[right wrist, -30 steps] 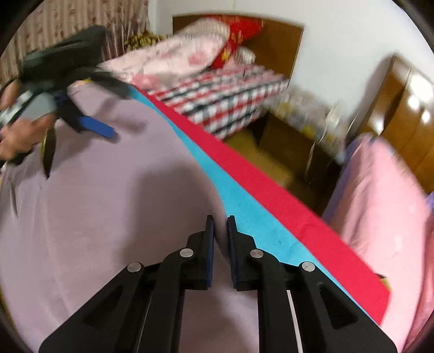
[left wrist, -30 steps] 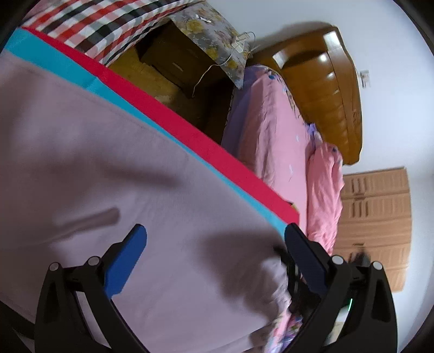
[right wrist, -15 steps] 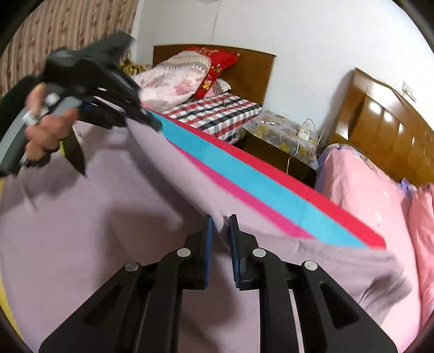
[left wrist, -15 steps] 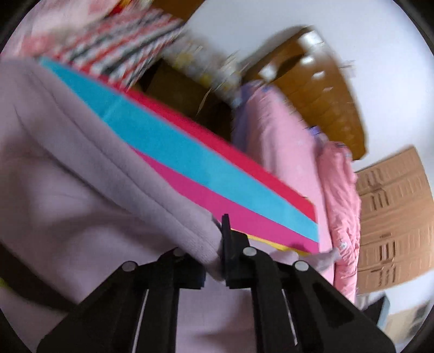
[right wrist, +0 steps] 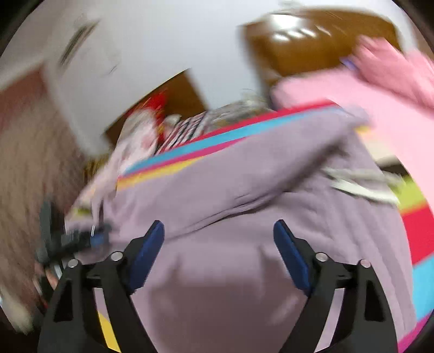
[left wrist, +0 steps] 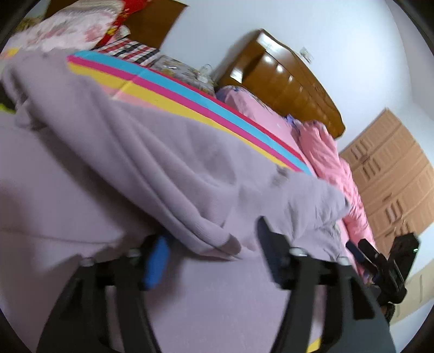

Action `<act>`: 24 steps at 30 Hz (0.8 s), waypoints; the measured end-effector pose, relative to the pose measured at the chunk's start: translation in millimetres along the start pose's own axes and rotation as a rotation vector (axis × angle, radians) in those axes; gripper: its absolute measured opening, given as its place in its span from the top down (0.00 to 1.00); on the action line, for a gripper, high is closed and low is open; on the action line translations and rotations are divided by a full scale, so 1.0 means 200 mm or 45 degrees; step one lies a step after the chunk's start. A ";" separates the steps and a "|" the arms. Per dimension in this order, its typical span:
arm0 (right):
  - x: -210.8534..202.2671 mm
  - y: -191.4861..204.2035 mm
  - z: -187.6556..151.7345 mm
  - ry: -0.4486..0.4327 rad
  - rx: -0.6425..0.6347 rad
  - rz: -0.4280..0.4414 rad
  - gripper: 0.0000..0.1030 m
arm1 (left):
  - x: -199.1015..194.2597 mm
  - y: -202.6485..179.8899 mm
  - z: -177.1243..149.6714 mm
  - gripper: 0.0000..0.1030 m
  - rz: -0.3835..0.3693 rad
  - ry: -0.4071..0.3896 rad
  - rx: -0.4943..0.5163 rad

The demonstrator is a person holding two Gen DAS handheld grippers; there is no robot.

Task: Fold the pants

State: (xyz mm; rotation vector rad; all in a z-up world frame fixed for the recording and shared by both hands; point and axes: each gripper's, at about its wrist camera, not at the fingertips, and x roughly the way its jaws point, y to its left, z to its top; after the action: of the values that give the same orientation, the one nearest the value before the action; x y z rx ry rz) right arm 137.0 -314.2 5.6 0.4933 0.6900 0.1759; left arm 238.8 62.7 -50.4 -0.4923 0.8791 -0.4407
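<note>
The lilac pants [left wrist: 168, 163] lie on the striped counter [left wrist: 206, 108], one layer doubled over toward the near side, so a first fold looks done. Left tongs [left wrist: 208, 244] and right tongs [right wrist: 218, 239] are opening, released, with the dropped fold edge lying between the left pair. Judging by its spread, further folds remain.

Lilac pants [left wrist: 168, 152] folded over, rumpled

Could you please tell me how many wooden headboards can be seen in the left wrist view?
2: a dark headboard at top left behind the pillows, and a glossy brown headboard at upper centre behind the pink bedding. Others may be out of frame.
</note>
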 end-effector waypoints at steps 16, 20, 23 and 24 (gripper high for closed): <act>0.20 -0.45 0.39 -0.135 0.526 0.064 0.50 | -0.05 0.19 0.00 0.19 -0.090 0.005 -0.186; 0.29 -0.51 0.36 -0.150 0.546 0.038 0.69 | -0.06 0.18 0.00 0.18 -0.081 -0.005 -0.209; 0.31 -0.56 0.30 -0.155 0.571 0.068 0.87 | -0.06 0.20 0.01 0.14 -0.046 0.005 -0.255; 0.30 -0.57 0.29 -0.164 0.561 0.070 0.87 | -0.06 0.19 0.02 0.14 -0.029 0.016 -0.267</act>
State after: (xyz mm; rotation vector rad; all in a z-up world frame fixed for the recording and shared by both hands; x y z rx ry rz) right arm 219.8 -416.1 -46.4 0.9382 0.5887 0.0409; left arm 241.6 101.6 -62.5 -0.6930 0.9370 -0.3745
